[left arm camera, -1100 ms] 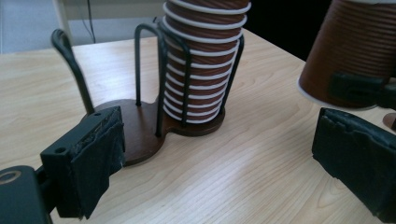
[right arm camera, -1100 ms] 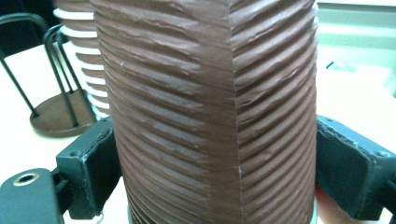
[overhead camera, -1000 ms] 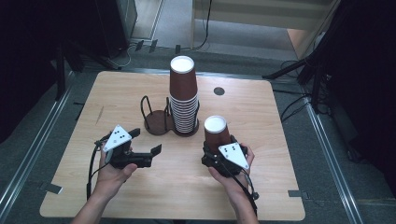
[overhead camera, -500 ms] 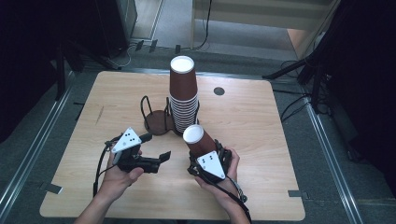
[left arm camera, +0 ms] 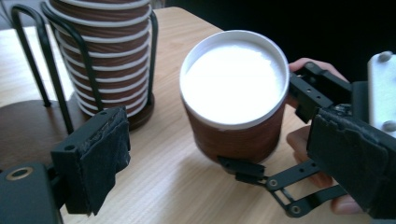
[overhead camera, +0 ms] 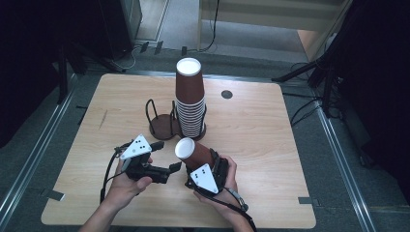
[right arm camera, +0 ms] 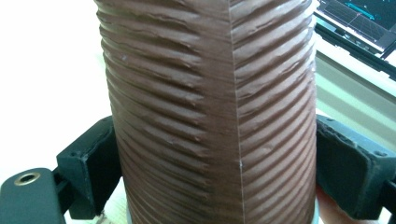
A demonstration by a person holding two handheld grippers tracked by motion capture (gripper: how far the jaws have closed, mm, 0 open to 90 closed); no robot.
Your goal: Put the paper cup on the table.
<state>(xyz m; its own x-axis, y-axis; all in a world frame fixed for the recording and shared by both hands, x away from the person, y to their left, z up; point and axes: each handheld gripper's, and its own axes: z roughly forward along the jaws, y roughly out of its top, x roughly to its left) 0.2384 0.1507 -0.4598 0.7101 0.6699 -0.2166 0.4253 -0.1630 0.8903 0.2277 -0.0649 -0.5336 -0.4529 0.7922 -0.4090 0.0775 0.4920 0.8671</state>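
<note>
Your right gripper [overhead camera: 203, 162] is clamped on a single brown ribbed paper cup [overhead camera: 192, 152], held near the front centre of the wooden table [overhead camera: 251, 125]. In the right gripper view, both black jaws press against opposite sides of the cup's [right arm camera: 210, 112] ribbed wall. The cup is tilted, its white open mouth angled toward the left and far side, toward your left gripper [overhead camera: 167, 157].

Your left gripper sits just left of the cup, with its jaws spread apart and nothing between them. In the left gripper view, the cup's [left arm camera: 236, 93] white interior faces the camera and lies between the two padded jaws without touching either. The right gripper [left arm camera: 308, 135] is visible behind and below the cup.

A tall stack of brown cups [overhead camera: 190, 99] stands upright in the right ring of a black wire cup holder [overhead camera: 162, 121] at the table's centre, just beyond both grippers. The holder's left ring holds no cups. A small dark round hole [overhead camera: 226, 94] lies in the tabletop, far right of the stack.
</note>
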